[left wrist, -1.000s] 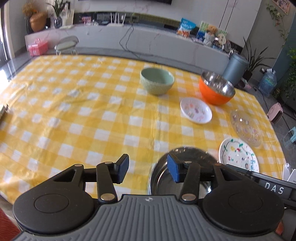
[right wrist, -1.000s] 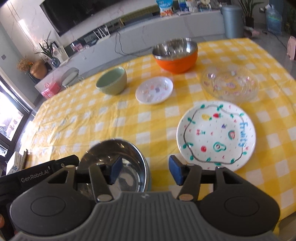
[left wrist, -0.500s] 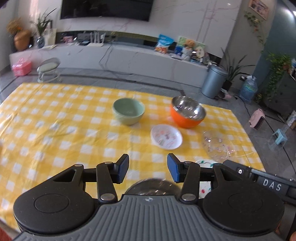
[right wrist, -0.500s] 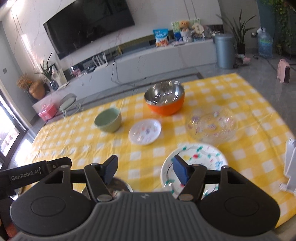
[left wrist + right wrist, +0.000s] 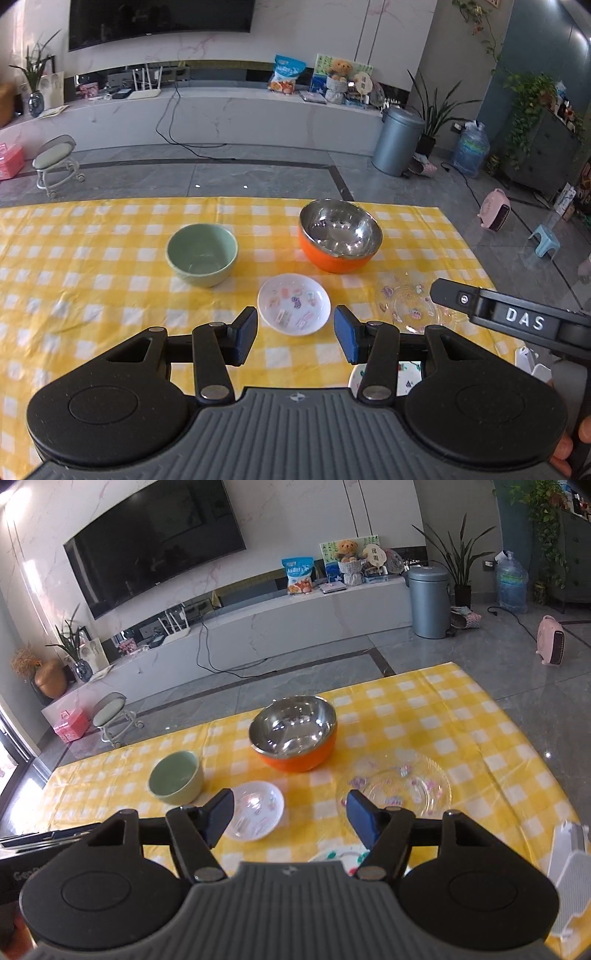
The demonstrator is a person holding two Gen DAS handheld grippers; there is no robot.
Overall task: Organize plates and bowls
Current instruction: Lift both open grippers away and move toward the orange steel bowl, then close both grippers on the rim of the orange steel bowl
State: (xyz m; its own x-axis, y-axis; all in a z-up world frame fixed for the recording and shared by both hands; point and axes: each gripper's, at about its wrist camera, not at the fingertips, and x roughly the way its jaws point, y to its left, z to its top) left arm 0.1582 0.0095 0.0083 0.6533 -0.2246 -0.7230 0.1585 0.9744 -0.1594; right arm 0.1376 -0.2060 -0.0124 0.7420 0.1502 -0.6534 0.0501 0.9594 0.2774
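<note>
Both tongs (image 5: pixel 295 338) (image 5: pixel 290 818) raised, empty, steel bowl gone from view

Ceramic bowl (image 5: pixel 201 254) left of steel bowl (image 5: pixel 340 236).

Two bowls on yellow-and-white checked tablecloth (image 5: pixel 92 266): one pale green ceramic bowl (image 5: pixel 201 254), one orange bowl with shiny steel lining (image 5: pixel 340 235).

Three plates: one small white plate with pastel sticker-like prints (image 5: pixel 294 304), one clear glass plate with small coloured motifs (image 5: pixel 408 302), one white plate with painted coloured marks (image 5: pixel 406 376), only a sliver showing behind gripper body.

Two handheld grippers: left gripper (image 5: pixel 294 334), right gripper (image 5: pixel 290 818). Two blue-padded fingers on each, spread apart, nothing between.
</note>
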